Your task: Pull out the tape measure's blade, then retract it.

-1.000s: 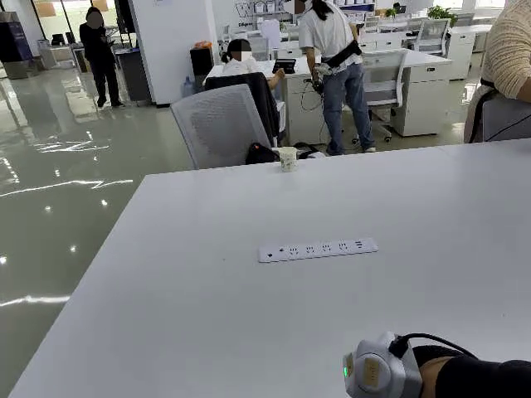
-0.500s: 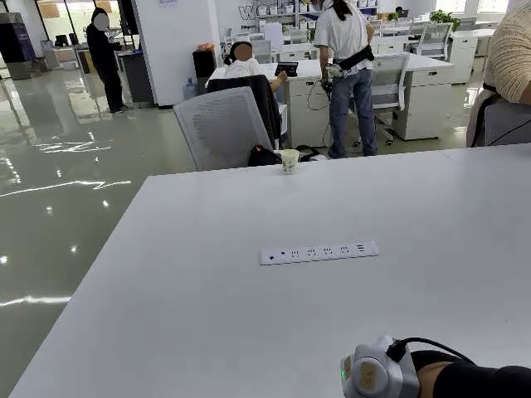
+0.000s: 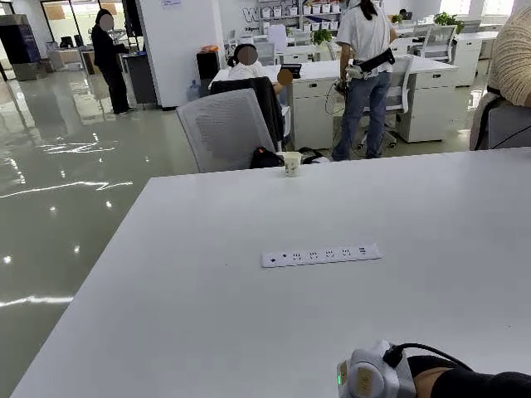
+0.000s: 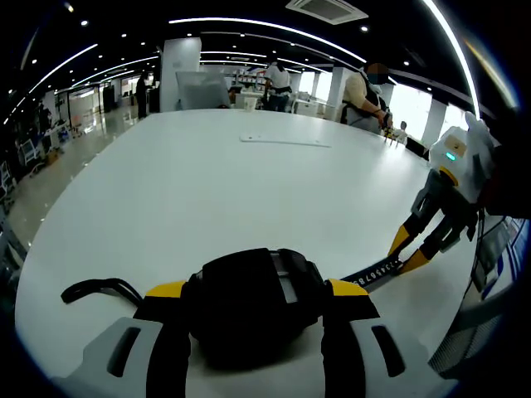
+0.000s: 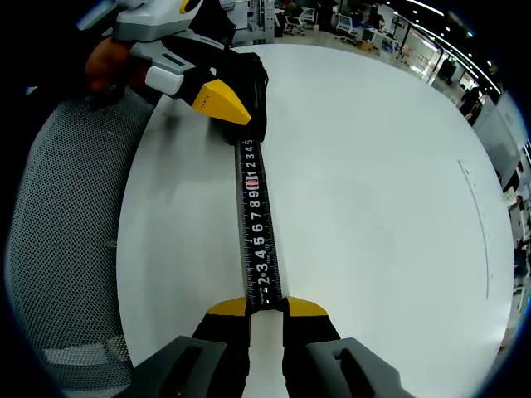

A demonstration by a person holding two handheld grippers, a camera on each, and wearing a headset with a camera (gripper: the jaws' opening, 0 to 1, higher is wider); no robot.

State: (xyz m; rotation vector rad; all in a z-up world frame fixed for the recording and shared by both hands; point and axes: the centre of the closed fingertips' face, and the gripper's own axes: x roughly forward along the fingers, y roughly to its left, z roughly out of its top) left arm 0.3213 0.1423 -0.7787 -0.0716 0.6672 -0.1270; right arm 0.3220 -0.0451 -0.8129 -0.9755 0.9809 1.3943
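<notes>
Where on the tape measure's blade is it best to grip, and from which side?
Probably at its free end, coming in line with the blade from opposite the case: the strip is thin and straight, and the right gripper is shut on it there.

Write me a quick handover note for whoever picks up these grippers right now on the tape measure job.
Left gripper: shut on the tape measure case, over the white table.
Right gripper: shut on the blade at its tip.
The blade runs straight between them, numbers up.
Done: blade partly out.
Left: pull further if wanted, then ease the blade back in.
</notes>
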